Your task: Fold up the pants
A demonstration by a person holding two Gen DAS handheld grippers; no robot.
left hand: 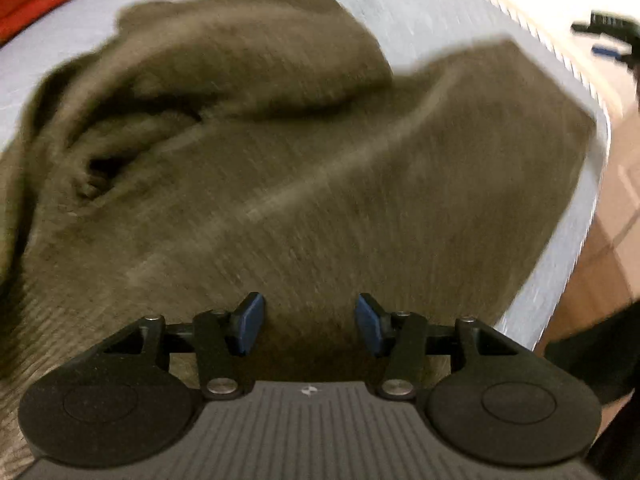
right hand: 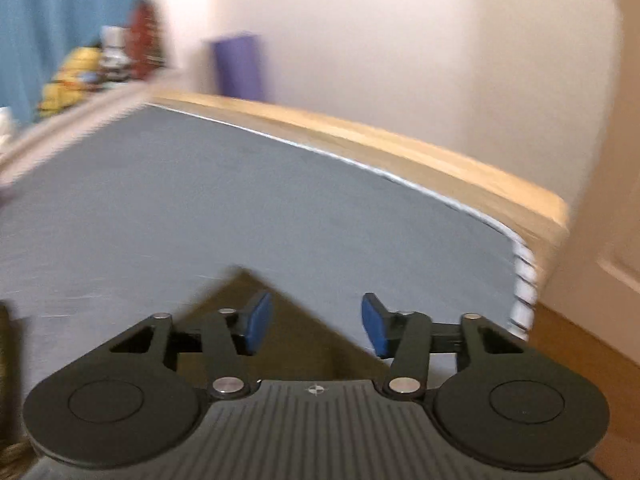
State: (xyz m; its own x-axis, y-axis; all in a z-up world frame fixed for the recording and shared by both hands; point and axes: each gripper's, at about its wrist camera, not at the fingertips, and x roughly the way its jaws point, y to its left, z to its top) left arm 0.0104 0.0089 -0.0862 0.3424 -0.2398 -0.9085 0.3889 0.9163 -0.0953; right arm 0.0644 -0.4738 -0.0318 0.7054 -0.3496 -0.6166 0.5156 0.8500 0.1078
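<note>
The right tongs (right hand: 317,326) are seen with blue pads (right hand: 258,322) spread apart and nothing between them, poised over an olive corner of the pants (right hand: 304,340) laid on a grey bed (right hand: 240,208) edged by a wooden frame (right hand: 420,152).

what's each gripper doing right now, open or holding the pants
Left gripper: open, holding nothing, over the olive pants.
Right gripper: open, holding nothing, over a corner of the pants.
</note>
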